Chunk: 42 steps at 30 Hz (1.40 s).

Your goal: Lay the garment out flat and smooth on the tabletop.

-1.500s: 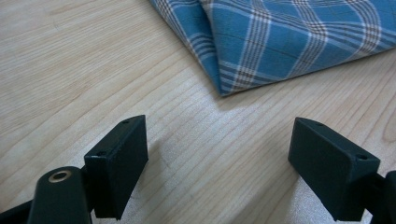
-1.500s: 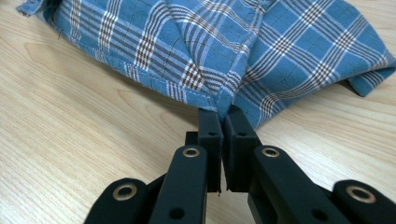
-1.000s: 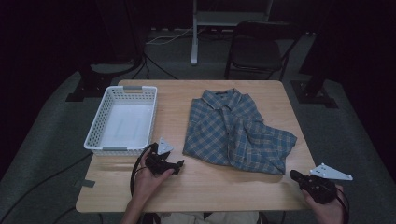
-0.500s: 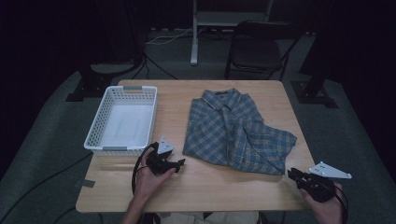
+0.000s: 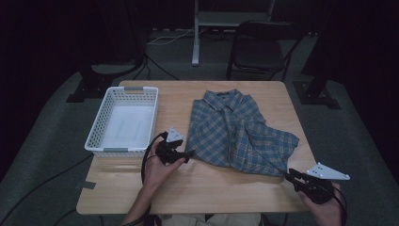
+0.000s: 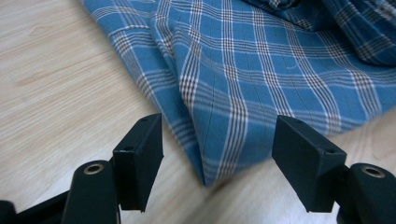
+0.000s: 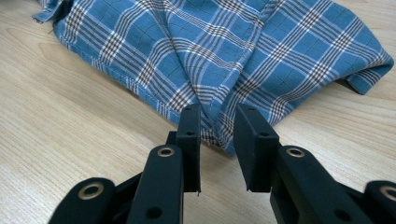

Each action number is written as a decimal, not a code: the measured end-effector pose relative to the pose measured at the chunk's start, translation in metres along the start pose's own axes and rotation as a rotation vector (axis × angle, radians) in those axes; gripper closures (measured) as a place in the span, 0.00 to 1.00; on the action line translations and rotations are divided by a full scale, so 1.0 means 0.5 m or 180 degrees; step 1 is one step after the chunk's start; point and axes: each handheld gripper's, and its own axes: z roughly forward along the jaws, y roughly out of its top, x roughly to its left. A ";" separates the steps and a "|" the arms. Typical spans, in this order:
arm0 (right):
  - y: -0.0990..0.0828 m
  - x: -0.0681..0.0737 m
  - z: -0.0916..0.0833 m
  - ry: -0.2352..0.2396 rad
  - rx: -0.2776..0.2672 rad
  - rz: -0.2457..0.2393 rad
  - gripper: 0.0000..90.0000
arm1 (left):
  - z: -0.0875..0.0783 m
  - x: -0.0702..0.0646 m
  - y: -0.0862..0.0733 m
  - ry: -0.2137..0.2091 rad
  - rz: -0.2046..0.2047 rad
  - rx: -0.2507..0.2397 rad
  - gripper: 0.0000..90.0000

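the shirt (image 5: 237, 132) lies rumpled on the table (image 5: 207, 188), right of the basket (image 5: 123, 121). the left gripper (image 6: 217, 149) gapes wide at its near-left corner, gripping nothing. the right gripper (image 7: 217, 128), jaws just opening, straddles the near-right hem with a narrow gap, not pinching it.

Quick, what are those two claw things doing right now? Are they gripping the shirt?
Left gripper: open, a corner of the plaid shirt between its jaws, not pinched.
Right gripper: open a little, just been opening, at the shirt's edge, not gripping.
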 end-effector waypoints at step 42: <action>0.044 0.058 0.056 0.0129 -0.0062 -0.0334 0.59 | 0.044 -0.023 0.061 0.0076 0.0062 -0.0105 0.92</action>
